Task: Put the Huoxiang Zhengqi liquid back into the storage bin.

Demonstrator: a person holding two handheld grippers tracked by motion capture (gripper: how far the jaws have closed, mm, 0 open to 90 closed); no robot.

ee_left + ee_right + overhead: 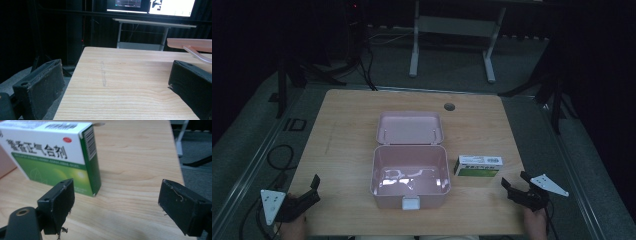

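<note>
An open pink box (410,177) sits mid-table with its lid (410,128) laid back flat; the inside looks empty. Just right of it lies a green and white medicine carton (478,165), which looms close ahead in the right gripper view (53,155). My right gripper (514,185) rests at the table's front right corner, open, a short way in front of the carton with nothing between its jaws (116,202). My left gripper (314,189) is at the front left corner, open and empty (115,87), with the box's lid edge (190,45) off to its right.
The wooden table (347,130) has a round cable hole (449,106) near its far edge. Bare wood lies left of the box. Beyond the table stand a white desk frame (452,30) and dark stands on the floor. Lit monitors (150,5) glow in the left gripper view.
</note>
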